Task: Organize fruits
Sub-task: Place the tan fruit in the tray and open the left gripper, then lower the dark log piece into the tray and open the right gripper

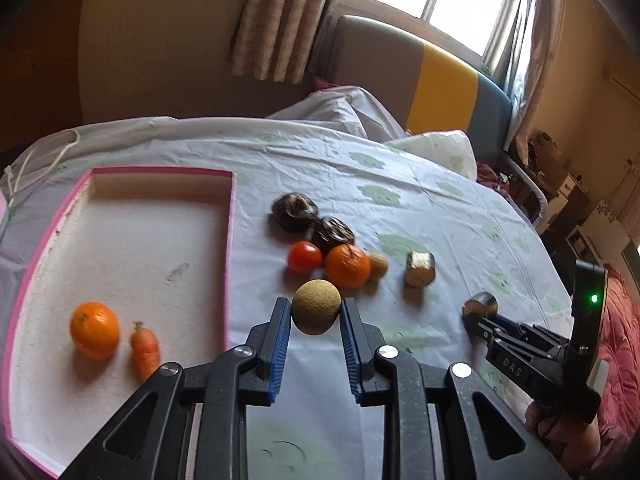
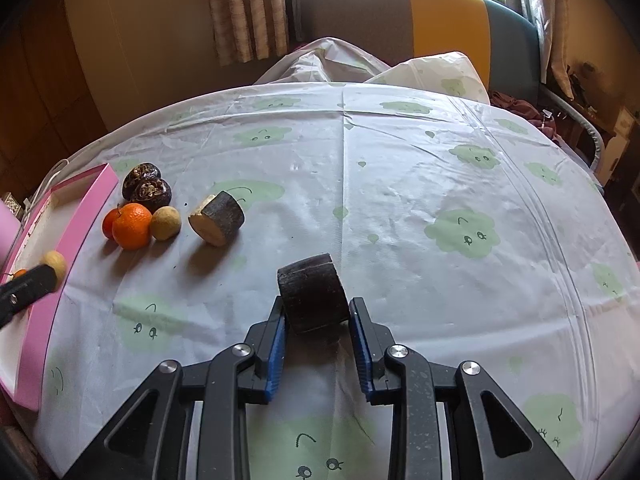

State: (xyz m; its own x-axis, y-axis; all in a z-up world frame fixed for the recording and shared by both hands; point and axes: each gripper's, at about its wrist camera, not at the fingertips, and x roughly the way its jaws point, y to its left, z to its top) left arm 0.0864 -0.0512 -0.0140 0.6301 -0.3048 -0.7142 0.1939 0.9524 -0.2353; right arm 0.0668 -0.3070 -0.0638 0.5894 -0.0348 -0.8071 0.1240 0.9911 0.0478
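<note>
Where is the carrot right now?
The carrot lies inside the pink tray, low on the left of the left wrist view, just right of the orange that shares the tray.

Two round oranges (image 1: 95, 330) (image 1: 347, 265), two tan round fruits (image 1: 316, 307) (image 1: 378, 267), two dark wrinkled fruits (image 1: 294, 210) (image 1: 332, 232), two dark cut cylinder chunks (image 2: 314, 294) (image 2: 218, 218), one red tomato (image 1: 305, 256), one small carrot (image 1: 145, 348), one pink-rimmed tray (image 1: 230, 240).

Bare cloth (image 2: 400, 184) right, fruit cluster (image 2: 138, 216) crowding tray wall (image 2: 80, 216)
</note>
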